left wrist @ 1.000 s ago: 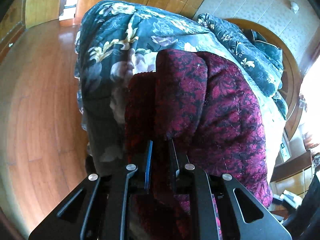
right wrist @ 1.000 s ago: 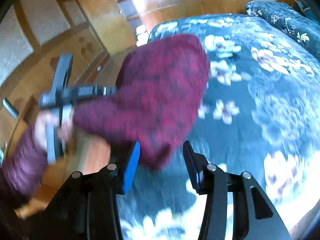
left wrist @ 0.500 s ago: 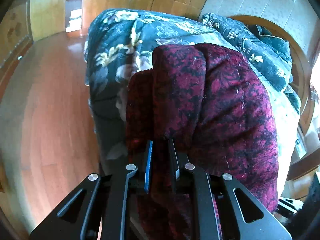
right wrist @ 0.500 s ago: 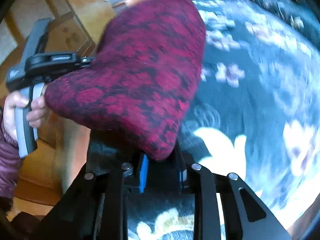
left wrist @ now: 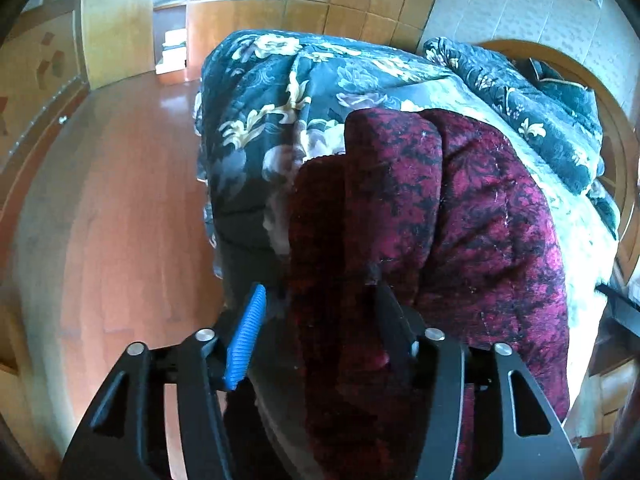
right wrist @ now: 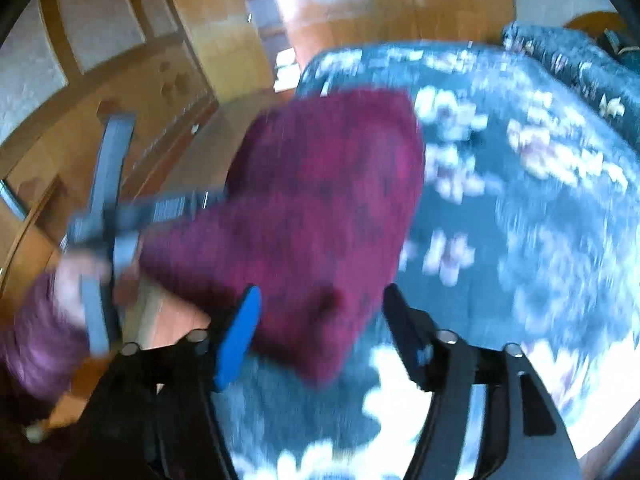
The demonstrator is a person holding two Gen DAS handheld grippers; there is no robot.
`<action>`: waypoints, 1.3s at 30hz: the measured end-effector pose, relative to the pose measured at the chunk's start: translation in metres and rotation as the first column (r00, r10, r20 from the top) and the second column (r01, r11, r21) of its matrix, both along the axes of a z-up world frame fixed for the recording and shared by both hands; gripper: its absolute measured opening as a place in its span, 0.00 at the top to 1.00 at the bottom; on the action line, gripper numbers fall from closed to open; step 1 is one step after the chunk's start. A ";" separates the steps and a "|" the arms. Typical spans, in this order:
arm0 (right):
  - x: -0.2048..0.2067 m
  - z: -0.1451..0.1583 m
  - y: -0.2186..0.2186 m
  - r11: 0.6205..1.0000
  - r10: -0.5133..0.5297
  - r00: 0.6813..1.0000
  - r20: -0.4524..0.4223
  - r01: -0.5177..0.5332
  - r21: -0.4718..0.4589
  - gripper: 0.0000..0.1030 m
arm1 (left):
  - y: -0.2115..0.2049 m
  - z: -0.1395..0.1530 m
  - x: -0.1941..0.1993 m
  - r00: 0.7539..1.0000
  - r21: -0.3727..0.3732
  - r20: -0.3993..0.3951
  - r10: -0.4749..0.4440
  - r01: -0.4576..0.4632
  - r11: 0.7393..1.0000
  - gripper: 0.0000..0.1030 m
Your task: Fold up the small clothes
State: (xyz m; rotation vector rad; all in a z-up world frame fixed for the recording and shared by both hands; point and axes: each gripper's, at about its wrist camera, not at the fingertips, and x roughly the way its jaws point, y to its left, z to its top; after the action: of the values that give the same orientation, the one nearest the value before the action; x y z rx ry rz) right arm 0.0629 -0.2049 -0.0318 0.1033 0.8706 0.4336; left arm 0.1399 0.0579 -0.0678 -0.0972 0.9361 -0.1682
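Observation:
A dark red patterned garment (left wrist: 460, 232) lies folded over itself on the near edge of the bed; it shows blurred in the right wrist view (right wrist: 320, 208). My left gripper (left wrist: 320, 312) is open, its jaws spread, with a fold of the garment lying loose between them. My right gripper (right wrist: 320, 312) is open too, its jaws on either side of the garment's near corner, not pinching it. The left gripper also shows in the right wrist view (right wrist: 116, 220), held in a hand at the garment's left end.
The bed carries a dark blue-green floral quilt (left wrist: 288, 92), also seen from the right wrist (right wrist: 520, 200). A bundled quilt (left wrist: 540, 112) lies against the round wooden headboard (left wrist: 616, 152). Polished wooden floor (left wrist: 112, 208) lies left of the bed, with wooden cabinets (left wrist: 116, 24) behind.
Both grippers were shut on the garment half a second ago and have opened. The garment has dropped onto the bed edge. The right gripper pulled back a little.

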 end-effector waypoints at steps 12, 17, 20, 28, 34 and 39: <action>0.132 0.000 0.053 0.995 -0.041 0.999 0.013 0.042 -0.091 0.33 | -0.008 -0.002 -0.005 0.998 0.063 0.038 -0.045 0.043 0.997 0.43; 0.147 -0.034 0.065 0.984 -0.049 0.999 -0.016 0.046 -0.171 0.32 | -0.006 -0.004 -0.005 0.998 0.065 0.045 -0.043 0.040 0.997 0.37; 0.142 -0.030 0.062 0.984 -0.043 0.999 0.009 0.044 -0.170 0.26 | -0.005 -0.004 -0.007 0.998 0.057 0.052 -0.048 0.045 0.997 0.34; 0.119 -0.018 0.023 0.994 -0.087 0.996 0.017 0.088 -0.065 0.02 | -0.002 -0.006 -0.008 0.997 0.049 0.059 -0.046 0.043 0.998 0.29; 0.111 -0.060 -0.024 0.959 -0.020 0.978 -0.209 0.078 0.272 0.02 | 0.014 -0.021 0.000 0.999 -0.069 0.019 -0.050 0.052 0.996 0.22; 0.124 -0.096 -0.036 0.860 0.053 0.951 -0.304 0.111 0.498 0.02 | 0.033 -0.039 0.012 0.996 -0.285 -0.048 -0.074 0.057 0.957 0.22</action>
State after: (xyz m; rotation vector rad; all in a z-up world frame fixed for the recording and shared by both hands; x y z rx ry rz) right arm 0.1868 -0.2406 -0.1277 0.6936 1.0419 0.6250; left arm 0.1522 0.0905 -0.1064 -0.3378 0.9692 -0.3627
